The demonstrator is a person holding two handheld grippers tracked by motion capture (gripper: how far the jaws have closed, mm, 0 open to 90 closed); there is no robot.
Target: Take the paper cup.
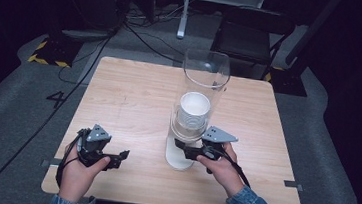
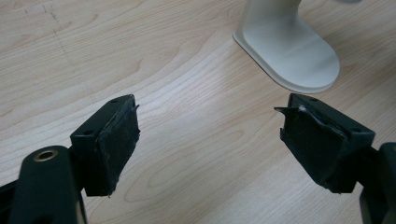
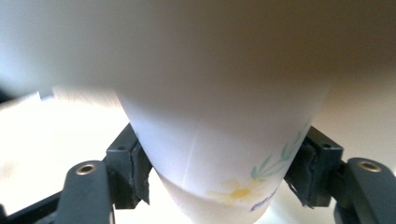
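the right gripper [image 3: 219, 172] had its jaws clamped on the lowest paper cup [image 3: 224, 140] under the clear dispenser [image 1: 203, 91], not yet pulled free by the look of it, while the left gripper [image 2: 210, 140] waited with jaws apart over the table [image 2: 140, 56].

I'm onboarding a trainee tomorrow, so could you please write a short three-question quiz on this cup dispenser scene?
1. True or false: the right gripper has its fingers on either side of a paper cup.
2. Multiple choice: the left gripper is (a) shut on a cup, (b) open over bare table, (c) gripping the dispenser base.
3. Fill in: the stack of cups sits inside a clear ____.

Key: 1 true; 2 b; 3 tube.
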